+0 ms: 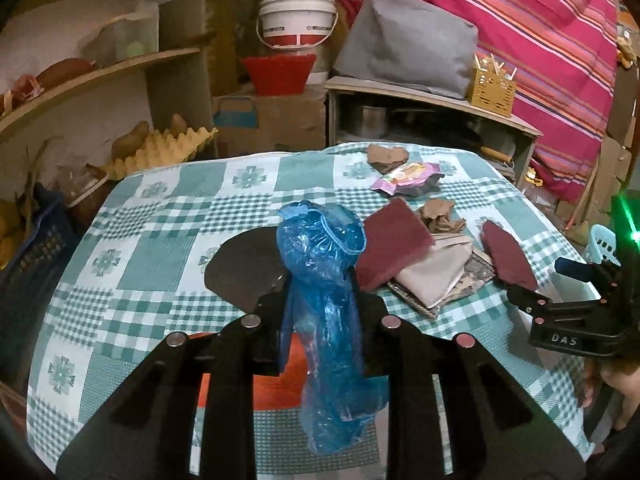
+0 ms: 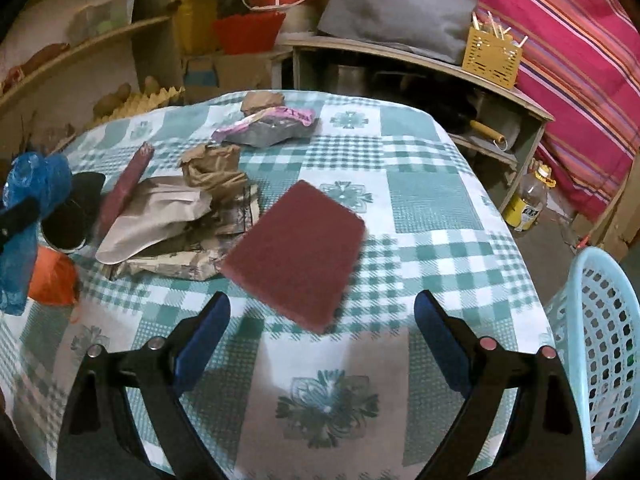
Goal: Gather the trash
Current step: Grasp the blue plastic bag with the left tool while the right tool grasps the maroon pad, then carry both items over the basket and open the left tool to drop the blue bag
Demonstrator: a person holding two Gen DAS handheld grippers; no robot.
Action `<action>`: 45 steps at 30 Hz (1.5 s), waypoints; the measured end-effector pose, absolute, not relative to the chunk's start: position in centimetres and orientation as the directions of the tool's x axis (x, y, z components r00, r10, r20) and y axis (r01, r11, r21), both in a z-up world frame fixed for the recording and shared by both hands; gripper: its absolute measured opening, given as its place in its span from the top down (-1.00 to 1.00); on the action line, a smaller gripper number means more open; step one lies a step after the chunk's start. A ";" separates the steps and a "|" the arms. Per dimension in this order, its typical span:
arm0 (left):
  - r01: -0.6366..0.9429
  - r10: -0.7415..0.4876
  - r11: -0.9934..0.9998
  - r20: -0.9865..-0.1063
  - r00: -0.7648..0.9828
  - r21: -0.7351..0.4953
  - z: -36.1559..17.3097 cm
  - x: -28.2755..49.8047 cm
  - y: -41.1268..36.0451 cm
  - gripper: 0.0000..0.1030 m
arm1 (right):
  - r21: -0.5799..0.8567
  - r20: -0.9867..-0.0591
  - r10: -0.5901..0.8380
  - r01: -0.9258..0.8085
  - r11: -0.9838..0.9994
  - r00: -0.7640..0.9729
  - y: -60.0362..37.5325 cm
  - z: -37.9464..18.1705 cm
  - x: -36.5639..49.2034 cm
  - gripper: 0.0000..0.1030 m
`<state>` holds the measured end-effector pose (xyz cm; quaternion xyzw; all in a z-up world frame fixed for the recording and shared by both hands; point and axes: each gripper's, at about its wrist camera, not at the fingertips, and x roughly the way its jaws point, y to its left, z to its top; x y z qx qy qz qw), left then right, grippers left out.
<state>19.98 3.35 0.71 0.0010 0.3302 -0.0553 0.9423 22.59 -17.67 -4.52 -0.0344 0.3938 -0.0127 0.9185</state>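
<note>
My left gripper [image 1: 320, 296] is shut on a crumpled blue plastic bag [image 1: 326, 280] and holds it above the checked tablecloth [image 1: 160, 240]; the bag also shows in the right wrist view [image 2: 28, 200]. My right gripper [image 2: 322, 312] is open and empty, just in front of a dark red scouring pad [image 2: 298, 252]. A second red pad [image 1: 390, 246], a beige pouch [image 2: 152, 216], crumpled brown paper [image 2: 212, 168], a pink wrapper [image 2: 272, 124], a black disc [image 1: 244, 264] and an orange piece [image 2: 52, 276] lie on the table.
A light blue basket [image 2: 600, 352] stands at the table's right edge. Shelves [image 1: 96, 76] with an egg tray [image 1: 160, 152] are at the back left. A low cabinet [image 1: 432, 100] and a striped pink cloth [image 1: 540, 40] are behind. A bottle [image 2: 528, 200] stands on the floor.
</note>
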 end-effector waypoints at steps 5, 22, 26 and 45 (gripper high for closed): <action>0.106 -0.106 0.994 -0.636 0.764 -0.039 0.3 20.3 3.6 0.58 | -0.107 -0.736 -0.072 -0.010 0.994 0.673 -16.8 -4.8 23.8 -0.76; 0.103 -0.106 0.994 -0.616 0.781 -0.042 0.8 20.2 3.6 0.58 | 0.016 -0.642 -0.001 0.016 1.000 0.767 -21.1 -2.0 22.8 0.25; 0.095 -0.098 0.995 -0.621 0.777 -0.038 0.6 20.4 3.5 0.58 | 0.052 -0.633 0.011 0.029 0.998 0.774 -22.3 -1.9 22.5 0.25; 0.138 -0.150 0.988 -0.534 0.832 -0.062 4.0 19.7 0.9 0.71 | 0.093 -0.532 0.024 0.030 0.995 0.847 -26.1 0.8 18.9 0.74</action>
